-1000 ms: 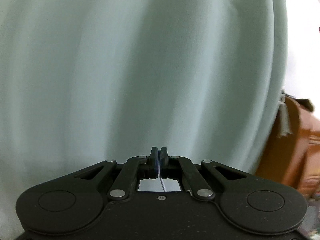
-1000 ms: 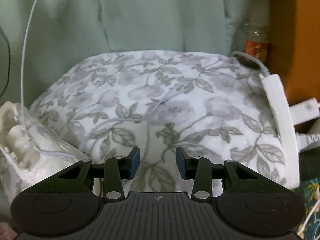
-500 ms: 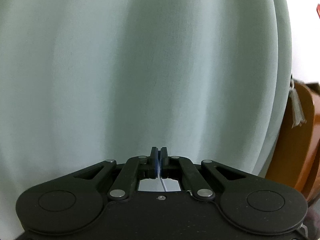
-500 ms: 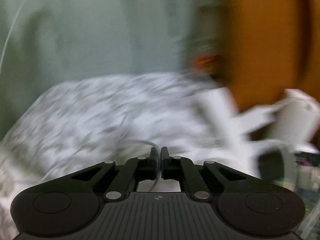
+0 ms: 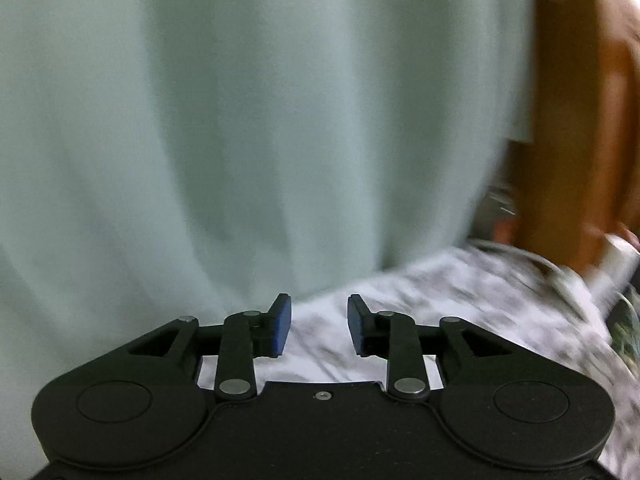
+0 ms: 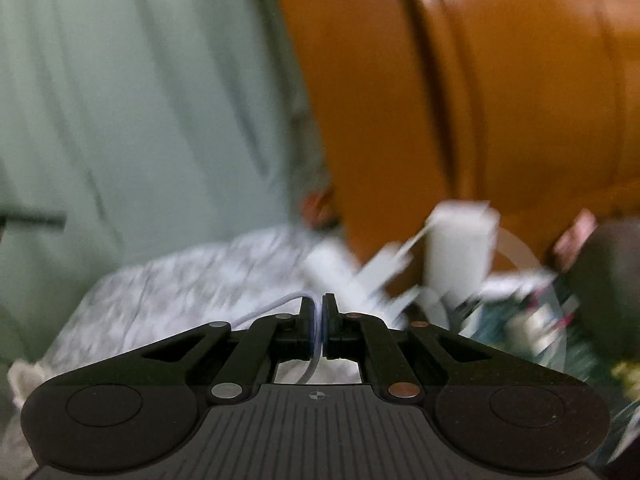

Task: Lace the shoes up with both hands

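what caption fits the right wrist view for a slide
Right gripper shut on the white shoelace above the blurred floral cloth.

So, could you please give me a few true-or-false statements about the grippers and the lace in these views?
1. The right gripper is shut on the lace. True.
2. The left gripper holds the lace. False: its jaws have just been opening and nothing is between them.
3. A floral cloth lies below the left gripper. True.
4. The curtain is bright red. False: it is pale green.
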A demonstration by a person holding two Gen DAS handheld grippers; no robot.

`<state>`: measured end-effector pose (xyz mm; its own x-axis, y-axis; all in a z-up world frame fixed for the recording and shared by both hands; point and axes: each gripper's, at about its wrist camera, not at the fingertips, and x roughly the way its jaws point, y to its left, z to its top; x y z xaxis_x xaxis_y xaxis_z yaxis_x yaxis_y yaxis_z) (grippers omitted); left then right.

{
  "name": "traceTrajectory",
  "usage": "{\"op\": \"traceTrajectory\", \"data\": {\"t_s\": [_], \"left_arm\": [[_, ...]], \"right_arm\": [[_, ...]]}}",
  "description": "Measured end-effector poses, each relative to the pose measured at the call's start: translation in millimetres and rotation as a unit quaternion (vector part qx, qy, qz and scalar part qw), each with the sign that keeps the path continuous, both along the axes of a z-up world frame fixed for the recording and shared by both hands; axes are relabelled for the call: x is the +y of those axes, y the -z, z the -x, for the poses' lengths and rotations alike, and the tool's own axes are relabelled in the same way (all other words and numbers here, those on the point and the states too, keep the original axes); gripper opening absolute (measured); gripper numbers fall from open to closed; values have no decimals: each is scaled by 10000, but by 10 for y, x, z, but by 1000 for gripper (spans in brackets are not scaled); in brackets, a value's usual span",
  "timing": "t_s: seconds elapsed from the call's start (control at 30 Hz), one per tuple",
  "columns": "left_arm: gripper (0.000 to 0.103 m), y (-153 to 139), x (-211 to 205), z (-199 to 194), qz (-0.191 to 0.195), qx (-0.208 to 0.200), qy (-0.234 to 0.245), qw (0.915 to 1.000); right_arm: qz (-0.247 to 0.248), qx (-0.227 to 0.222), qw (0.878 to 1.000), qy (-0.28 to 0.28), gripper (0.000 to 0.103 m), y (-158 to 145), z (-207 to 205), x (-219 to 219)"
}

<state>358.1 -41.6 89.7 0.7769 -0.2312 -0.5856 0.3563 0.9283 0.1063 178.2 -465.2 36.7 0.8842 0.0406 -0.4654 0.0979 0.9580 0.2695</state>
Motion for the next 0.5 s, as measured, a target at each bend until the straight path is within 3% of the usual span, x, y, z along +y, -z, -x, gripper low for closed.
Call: {"op": "traceTrajectory", "data": {"t_s": [0.13, 0.23, 0.3, 0.5], "left_arm": [[41, 148, -77, 513, 271, -68, 495, 9984], [46, 139, -9, 800, 545, -141, 574, 9968], [48, 79, -27, 834, 754, -167, 496, 9958], [48, -27, 652, 1167, 1235, -142, 167, 9921]], "right_arm": [[190, -452, 9957, 781, 2, -290, 297, -288], [74, -738, 9872, 1411, 2, -434, 556, -557], [178, -841, 9789, 1852, 2, -492, 715, -678], [172, -936, 9663, 2393, 2, -506, 1033, -856]]}}
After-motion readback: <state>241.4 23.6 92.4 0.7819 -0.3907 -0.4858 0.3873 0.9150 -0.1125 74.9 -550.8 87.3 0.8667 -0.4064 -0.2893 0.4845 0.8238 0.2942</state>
